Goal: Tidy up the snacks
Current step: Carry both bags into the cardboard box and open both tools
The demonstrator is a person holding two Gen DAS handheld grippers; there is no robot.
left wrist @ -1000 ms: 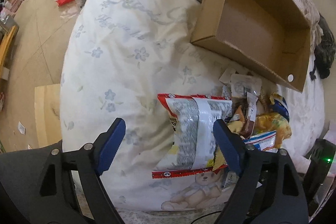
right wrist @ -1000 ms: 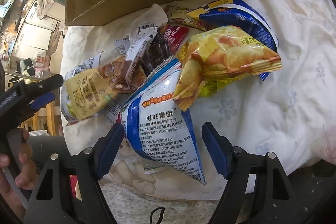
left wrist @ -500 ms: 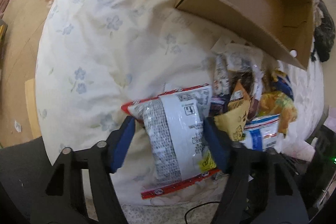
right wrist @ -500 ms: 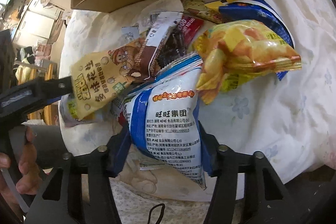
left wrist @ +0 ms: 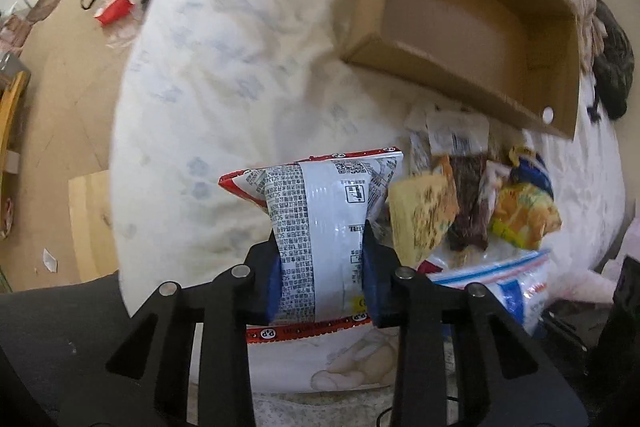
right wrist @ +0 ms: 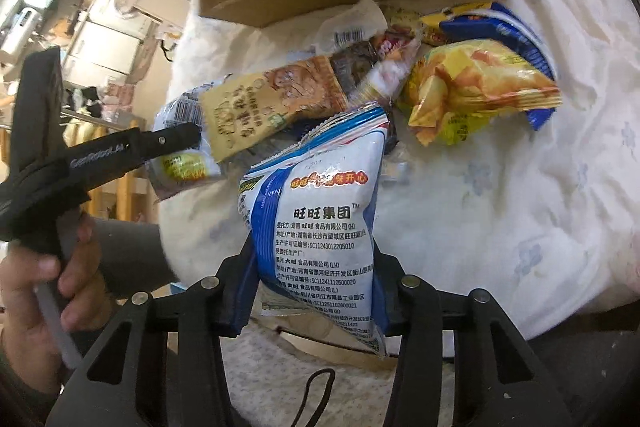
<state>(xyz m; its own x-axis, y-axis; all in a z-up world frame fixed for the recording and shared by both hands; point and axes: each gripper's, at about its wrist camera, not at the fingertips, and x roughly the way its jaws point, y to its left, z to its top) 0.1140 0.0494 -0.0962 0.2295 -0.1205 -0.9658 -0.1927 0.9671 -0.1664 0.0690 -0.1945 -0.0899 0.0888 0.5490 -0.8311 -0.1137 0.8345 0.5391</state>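
A big white bedspread (left wrist: 224,75) with pale blue flowers covers the bed, and everything sits on it. At the far side is a brown cardboard box (left wrist: 472,27), open on top (only bare cardboard shows inside it).

Just in front of the box lies a messy pile of snack bags. A yellow chip bag (right wrist: 476,87) rests on top of a blue bag (right wrist: 508,27). Beside them is a tan peanut bag (right wrist: 276,103), leaning on a dark brown packet (right wrist: 356,67).

The left gripper (left wrist: 320,277) is squeezed tight on a white and red snack bag (left wrist: 320,211). The bag is pinched in the middle between the blue pads (left wrist: 274,281) and sticks up above the bedspread, left of the pile.

The right gripper (right wrist: 312,291) is squeezed on a blue and white snack bag (right wrist: 320,219) with Chinese writing. That bag stands up between the fingers at the near edge of the pile.

A hand (right wrist: 52,291) holds the left gripper's handle.
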